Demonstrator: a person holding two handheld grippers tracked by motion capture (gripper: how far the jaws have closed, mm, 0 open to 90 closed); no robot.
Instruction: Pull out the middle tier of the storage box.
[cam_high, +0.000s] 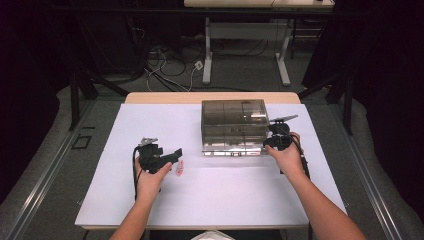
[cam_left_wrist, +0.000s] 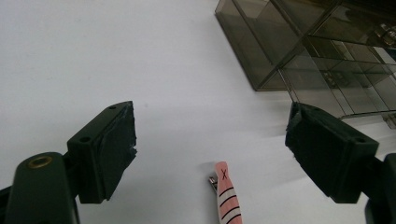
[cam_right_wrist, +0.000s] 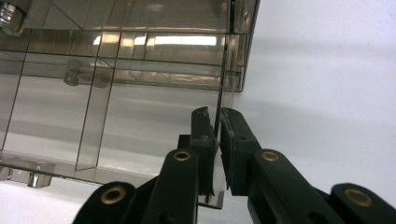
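Right tongs (cam_right_wrist: 217, 123) clamp the smoky organiser box's (cam_high: 234, 125) drawer wall; left tongs (cam_left_wrist: 210, 144) gape above the pink nail clipper (cam_left_wrist: 227, 196) mid-surface; next, I judge, grab it

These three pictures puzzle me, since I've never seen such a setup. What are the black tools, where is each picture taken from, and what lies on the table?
A person holds a hand-operated clamp in each hand. The high view looks down on the white table. The other two pictures come from cameras riding on the clamps. The left gripper stands open above a small pink striped clip lying on the table. The right gripper is shut on a thin clear wall at the edge of the smoky transparent organizer box, which has several compartments.
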